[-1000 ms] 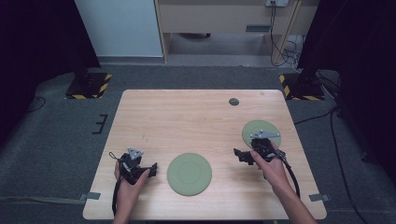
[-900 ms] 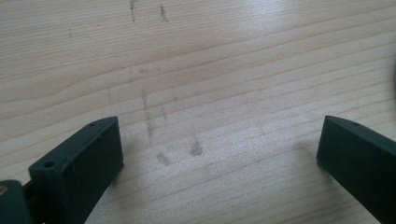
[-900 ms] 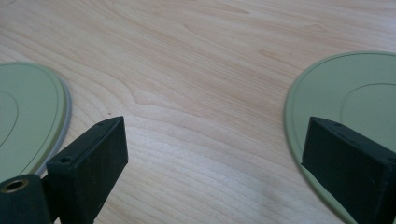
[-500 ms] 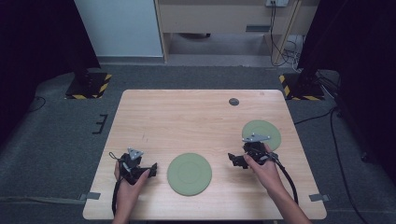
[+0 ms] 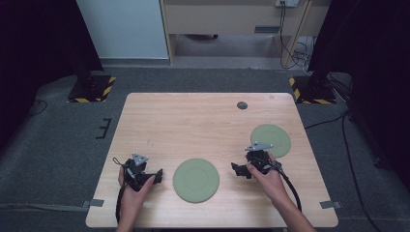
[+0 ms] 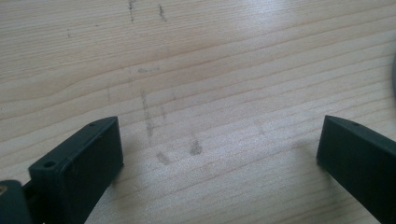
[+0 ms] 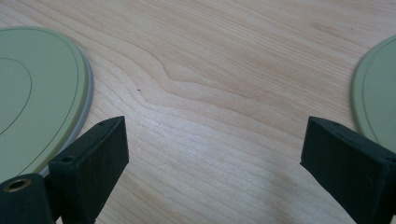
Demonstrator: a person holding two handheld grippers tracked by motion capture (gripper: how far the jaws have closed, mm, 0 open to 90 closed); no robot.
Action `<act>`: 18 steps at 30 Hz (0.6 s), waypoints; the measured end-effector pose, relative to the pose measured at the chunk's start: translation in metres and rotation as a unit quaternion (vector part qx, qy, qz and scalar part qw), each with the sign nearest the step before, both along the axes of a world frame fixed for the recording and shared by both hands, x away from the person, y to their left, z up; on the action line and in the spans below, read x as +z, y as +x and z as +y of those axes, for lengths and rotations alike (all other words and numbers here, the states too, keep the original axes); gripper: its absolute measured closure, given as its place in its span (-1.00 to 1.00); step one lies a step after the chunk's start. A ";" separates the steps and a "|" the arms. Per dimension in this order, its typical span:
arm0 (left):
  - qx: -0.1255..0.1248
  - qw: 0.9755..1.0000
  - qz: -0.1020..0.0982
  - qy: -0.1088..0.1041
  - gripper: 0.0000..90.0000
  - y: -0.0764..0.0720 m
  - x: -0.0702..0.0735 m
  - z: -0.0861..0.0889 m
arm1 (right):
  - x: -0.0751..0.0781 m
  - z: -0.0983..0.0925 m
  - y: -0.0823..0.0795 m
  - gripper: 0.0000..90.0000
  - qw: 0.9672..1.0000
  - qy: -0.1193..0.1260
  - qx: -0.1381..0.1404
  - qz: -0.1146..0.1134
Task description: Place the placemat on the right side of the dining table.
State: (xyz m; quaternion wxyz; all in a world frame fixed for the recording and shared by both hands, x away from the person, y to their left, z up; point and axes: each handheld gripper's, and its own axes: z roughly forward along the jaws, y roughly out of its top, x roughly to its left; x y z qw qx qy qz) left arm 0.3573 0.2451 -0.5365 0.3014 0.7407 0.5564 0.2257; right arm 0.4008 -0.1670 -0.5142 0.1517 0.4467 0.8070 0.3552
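Right gripper (image 5: pixel 240 170) held with fingers spread wide and empty between two green plates — one (image 5: pixel 196 180) by the worktop's (image 5: pixel 193 121) front edge, one (image 5: pixel 270 140) near its right edge, left gripper (image 5: pixel 153 175) likewise gaping over bare wood at front left.

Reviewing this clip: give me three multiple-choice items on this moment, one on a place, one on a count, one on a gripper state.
1. Where does the small dark disc lie?
A. near the table's far edge
B. on a plate
C. between the right gripper's jaws

2. How many green plates are on the table?
A. one
B. two
C. three

3. How do the right gripper's jaws stand?
A. shut on a plate
B. shut on nothing
C. wide apart over bare wood

Key: 1 A, it sits far from both hands. 2 B, the near plate and the far plate. 3 C, only wood lies between them.
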 end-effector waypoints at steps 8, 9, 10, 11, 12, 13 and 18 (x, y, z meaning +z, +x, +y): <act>0.000 1.000 0.000 0.000 -1.00 0.000 0.000 0.000 | -0.007 0.007 -0.001 -0.83 1.000 0.002 -0.001 0.002; -0.001 1.000 0.000 0.000 -1.00 0.000 0.000 0.000 | -0.008 0.007 -0.001 -0.83 1.000 0.003 -0.002 0.004; -0.001 1.000 0.000 0.000 -1.00 0.000 0.000 0.000 | -0.010 0.008 -0.001 -0.83 1.000 0.005 -0.004 0.003; 0.000 1.000 0.000 0.000 -1.00 0.000 0.000 0.000 | -0.011 0.009 0.000 -0.83 1.000 0.004 -0.009 0.003; -0.001 1.000 0.000 0.000 -1.00 0.000 0.000 0.000 | -0.013 0.010 0.001 -0.83 1.000 0.003 -0.014 0.001; -0.001 1.000 0.000 0.000 -1.00 0.000 0.000 0.000 | -0.015 0.011 0.001 -0.83 1.000 0.004 -0.018 -0.001; -0.001 1.000 0.000 0.000 -1.00 0.000 0.000 0.000 | -0.024 0.019 0.003 -0.86 0.999 0.002 -0.038 -0.016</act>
